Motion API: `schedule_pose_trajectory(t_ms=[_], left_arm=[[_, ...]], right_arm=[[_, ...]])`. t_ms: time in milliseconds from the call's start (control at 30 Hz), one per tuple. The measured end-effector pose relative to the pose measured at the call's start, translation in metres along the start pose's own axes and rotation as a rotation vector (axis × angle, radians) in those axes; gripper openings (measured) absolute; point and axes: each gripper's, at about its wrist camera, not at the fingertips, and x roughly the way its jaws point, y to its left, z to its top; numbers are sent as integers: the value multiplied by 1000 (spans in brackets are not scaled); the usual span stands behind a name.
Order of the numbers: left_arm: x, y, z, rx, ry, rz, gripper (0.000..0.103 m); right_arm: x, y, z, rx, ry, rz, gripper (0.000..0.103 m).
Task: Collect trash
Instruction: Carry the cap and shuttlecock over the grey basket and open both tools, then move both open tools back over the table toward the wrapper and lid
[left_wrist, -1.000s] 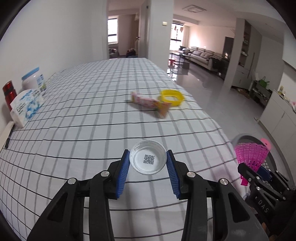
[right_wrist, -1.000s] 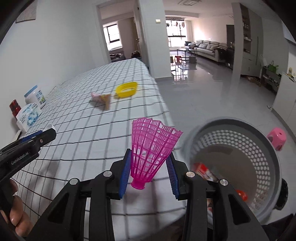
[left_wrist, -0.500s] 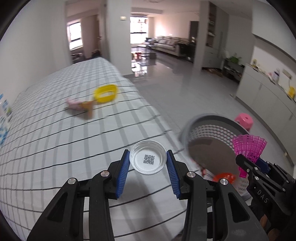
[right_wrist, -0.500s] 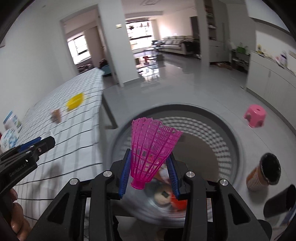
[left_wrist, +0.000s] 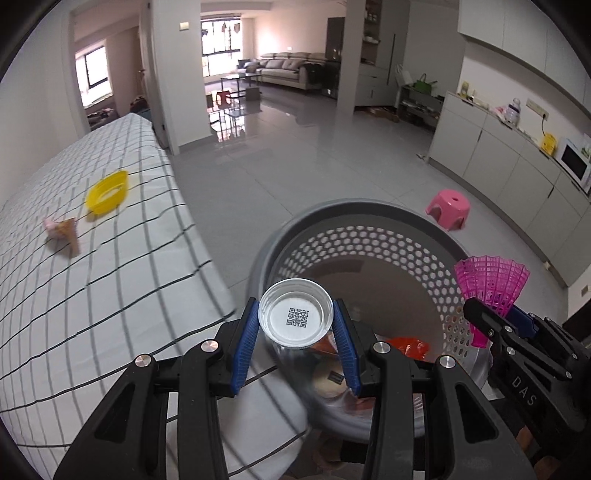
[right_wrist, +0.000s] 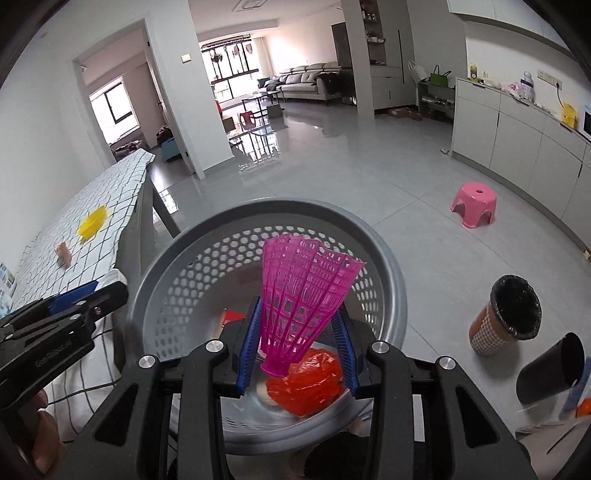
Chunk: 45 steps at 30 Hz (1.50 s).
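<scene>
Both grippers have swung off the checked table to hover over the grey perforated basket (right_wrist: 388, 280), left gripper (left_wrist: 295, 326) pinching a light, crushable clear plastic cup (left_wrist: 295, 317) by its walls, right gripper (right_wrist: 297, 341) pinching a featherlight, springy pink plastic shuttlecock (right_wrist: 303, 295) low on its skirt.

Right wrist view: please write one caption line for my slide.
Right gripper holds a pink shuttlecock above the grey perforated basket, red trash already inside.
</scene>
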Motion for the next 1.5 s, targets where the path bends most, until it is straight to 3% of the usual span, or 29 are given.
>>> schedule_pose_trajectory(t_ms=[633, 800, 900, 1500], left_arm=[[25, -11, 4, 27, 43, 2, 40], [26, -12, 4, 26, 44, 6, 56], [24, -13, 4, 23, 41, 11, 62], [14, -10, 5, 14, 25, 10, 67]], right_arm=[[27, -4, 2, 4, 49, 36, 37], [25, -4, 3, 7, 40, 35, 40], [24, -4, 4, 10, 35, 32, 52], [15, -3, 5, 10, 23, 33, 52]])
